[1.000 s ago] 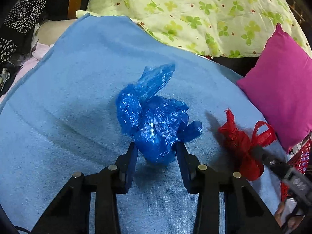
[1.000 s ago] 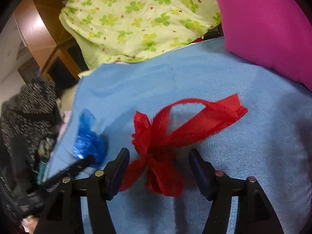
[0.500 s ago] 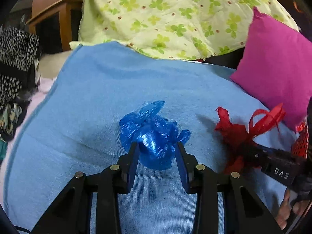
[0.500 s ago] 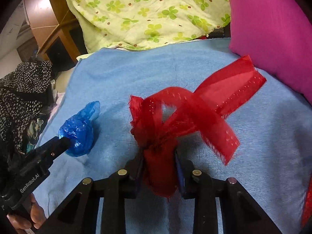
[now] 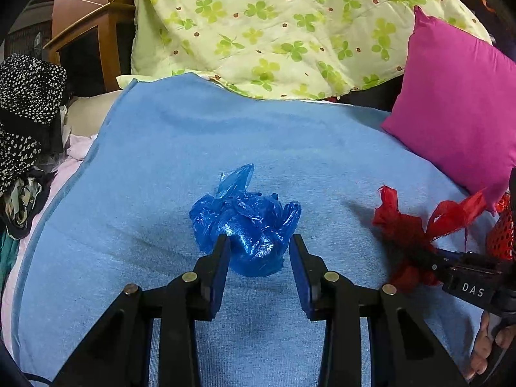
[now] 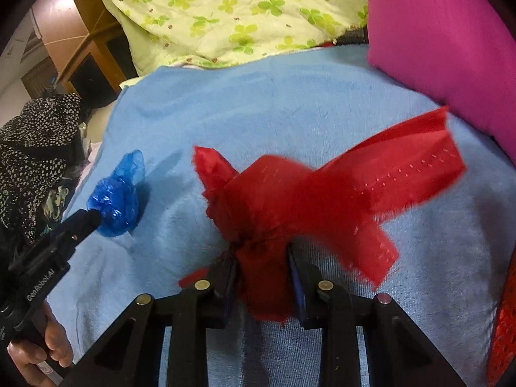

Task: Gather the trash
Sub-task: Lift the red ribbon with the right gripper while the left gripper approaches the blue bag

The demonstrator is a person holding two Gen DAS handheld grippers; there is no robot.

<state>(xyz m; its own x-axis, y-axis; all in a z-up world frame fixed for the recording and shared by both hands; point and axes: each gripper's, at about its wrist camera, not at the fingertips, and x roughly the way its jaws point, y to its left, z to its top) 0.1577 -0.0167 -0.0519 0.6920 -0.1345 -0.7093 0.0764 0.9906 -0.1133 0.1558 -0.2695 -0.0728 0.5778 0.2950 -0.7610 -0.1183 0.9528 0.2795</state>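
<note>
Left hand-held gripper fingers pinching crumpled blue plastic bag over blue blanket. To its right, right hand-held gripper clamped on bunched red mesh bag, loose strips flaring forward; pink pillow beyond, right.
</note>
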